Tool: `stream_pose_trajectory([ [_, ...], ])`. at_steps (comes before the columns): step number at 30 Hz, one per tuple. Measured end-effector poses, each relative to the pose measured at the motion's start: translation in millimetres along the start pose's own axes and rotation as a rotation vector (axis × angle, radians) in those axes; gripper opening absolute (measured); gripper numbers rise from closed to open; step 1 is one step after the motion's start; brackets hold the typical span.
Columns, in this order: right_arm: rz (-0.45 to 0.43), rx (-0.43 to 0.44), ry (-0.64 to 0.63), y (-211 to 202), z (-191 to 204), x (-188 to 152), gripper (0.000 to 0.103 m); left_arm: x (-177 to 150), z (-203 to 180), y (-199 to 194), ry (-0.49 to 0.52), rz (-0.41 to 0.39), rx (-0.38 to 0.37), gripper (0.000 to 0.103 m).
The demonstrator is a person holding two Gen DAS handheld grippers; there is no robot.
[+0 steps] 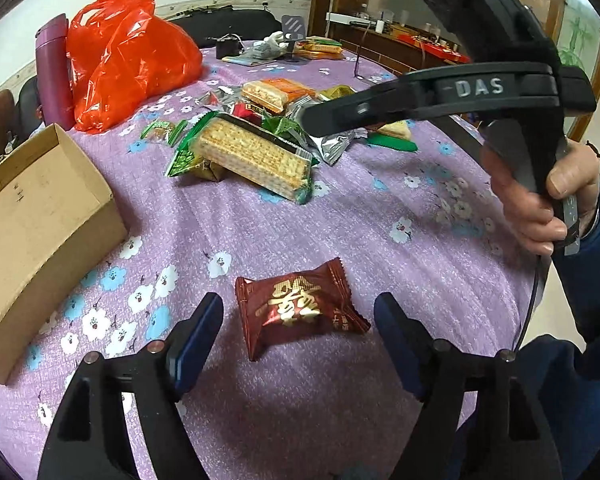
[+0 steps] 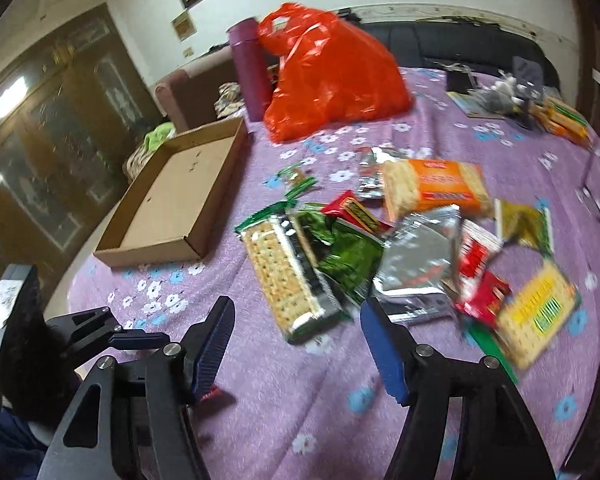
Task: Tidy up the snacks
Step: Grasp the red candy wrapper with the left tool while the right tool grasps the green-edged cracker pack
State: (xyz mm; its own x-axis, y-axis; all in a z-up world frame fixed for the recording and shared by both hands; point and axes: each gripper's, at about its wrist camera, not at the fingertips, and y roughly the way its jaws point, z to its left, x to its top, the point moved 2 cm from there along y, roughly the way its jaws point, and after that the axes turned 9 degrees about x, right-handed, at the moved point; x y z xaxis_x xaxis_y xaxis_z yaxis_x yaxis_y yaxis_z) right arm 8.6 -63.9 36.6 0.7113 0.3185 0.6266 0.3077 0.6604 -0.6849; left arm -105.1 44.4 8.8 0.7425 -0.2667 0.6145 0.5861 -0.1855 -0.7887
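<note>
A dark red snack packet (image 1: 300, 308) with gold characters lies on the purple flowered tablecloth (image 1: 340, 224). My left gripper (image 1: 298, 320) is open, its jaws on either side of the packet and apart from it. A pile of snacks lies further back: a green-wrapped cracker pack (image 1: 252, 154) (image 2: 288, 272), an orange cracker pack (image 2: 436, 186), silver packets (image 2: 416, 264). My right gripper (image 2: 296, 328) is open and empty, near the green cracker pack; it also shows in the left wrist view (image 1: 440, 100), hovering over the pile. An empty cardboard box (image 1: 32, 232) (image 2: 176, 196) stands at the left.
A red plastic bag (image 1: 128, 56) (image 2: 332, 72) and a purple flask (image 1: 54, 68) (image 2: 250, 68) stand behind the box. More packs and small items (image 1: 300, 46) lie at the table's far side. The person's hand (image 1: 540, 200) holds the right gripper.
</note>
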Motion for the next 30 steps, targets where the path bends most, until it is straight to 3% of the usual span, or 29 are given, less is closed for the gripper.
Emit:
stream_pose_trajectory([
  [3,0.032,-0.006,-0.046,16.9,7.9,5.8,0.070,4.1,3.6,6.3,-0.033,-0.006,0.031,0.076],
  [5,0.048,-0.017,-0.065,27.2,10.9,10.0,0.070,6.1,4.1,11.9,-0.045,0.010,0.024,0.055],
  [11,0.079,-0.042,-0.082,54.8,7.7,21.9,0.070,11.1,1.1,15.8,-0.050,-0.013,0.075,0.054],
  [15,0.121,-0.110,-0.130,75.4,7.7,20.2,0.070,16.4,7.9,18.5,-0.102,-0.021,0.072,0.052],
  [18,0.118,-0.125,-0.151,76.8,7.0,12.2,0.051,20.0,15.5,16.6,-0.142,-0.041,0.057,0.043],
  [25,-0.006,0.008,-0.028,51.8,-13.4,19.0,0.051,28.9,21.7,19.2,-0.185,-0.041,0.045,0.041],
  [30,-0.020,0.062,0.049,49.3,-24.6,19.8,0.051,32.2,18.0,24.5,-0.175,-0.019,0.063,0.045],
])
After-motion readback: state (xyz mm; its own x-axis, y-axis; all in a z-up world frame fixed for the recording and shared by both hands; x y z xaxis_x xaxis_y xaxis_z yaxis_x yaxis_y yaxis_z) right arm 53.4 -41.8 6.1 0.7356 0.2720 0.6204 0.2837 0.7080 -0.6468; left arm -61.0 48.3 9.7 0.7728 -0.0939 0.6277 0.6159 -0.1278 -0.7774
